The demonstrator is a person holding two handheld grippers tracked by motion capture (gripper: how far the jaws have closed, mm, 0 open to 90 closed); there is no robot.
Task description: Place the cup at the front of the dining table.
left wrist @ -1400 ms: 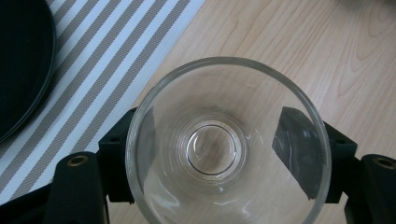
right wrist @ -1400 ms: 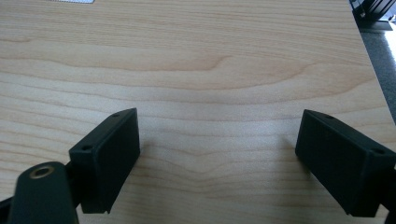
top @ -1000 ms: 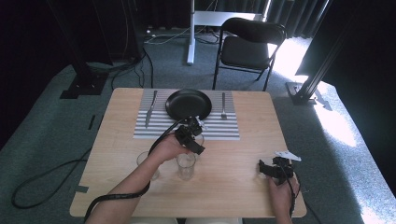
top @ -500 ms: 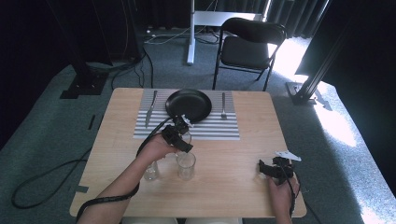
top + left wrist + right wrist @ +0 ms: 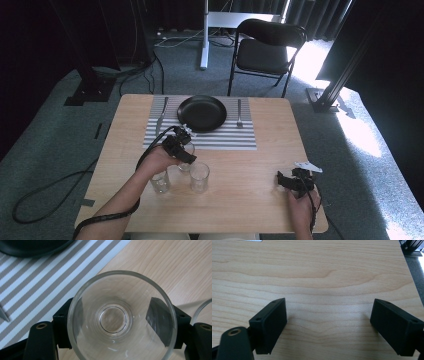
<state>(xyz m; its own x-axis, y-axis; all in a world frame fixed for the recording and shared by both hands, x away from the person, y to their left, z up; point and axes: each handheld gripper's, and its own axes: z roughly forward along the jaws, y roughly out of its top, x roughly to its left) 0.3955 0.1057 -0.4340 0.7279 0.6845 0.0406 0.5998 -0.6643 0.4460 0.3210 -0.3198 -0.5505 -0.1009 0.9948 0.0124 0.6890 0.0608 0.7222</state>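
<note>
Left gripper view: left gripper [image 5: 120,327] jaws clamp a clear drinking glass [image 5: 121,315] beside the striped placemat [image 5: 37,287]; squeezing may slip it. Right gripper [image 5: 329,325] jaws gape, empty.

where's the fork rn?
High view: the fork lies on the striped placemat, just right of the black plate, at the table's far side.

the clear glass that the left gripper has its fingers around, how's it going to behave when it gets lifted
The glass is probably rigid but breakable: its clear wall looks thin. Its smooth surface may slip between the left gripper's flat black fingers, which flank it high on its wall. It looks empty, so likely light. Its base ring looks narrower than its rim, so it could tip if nudged.
</note>
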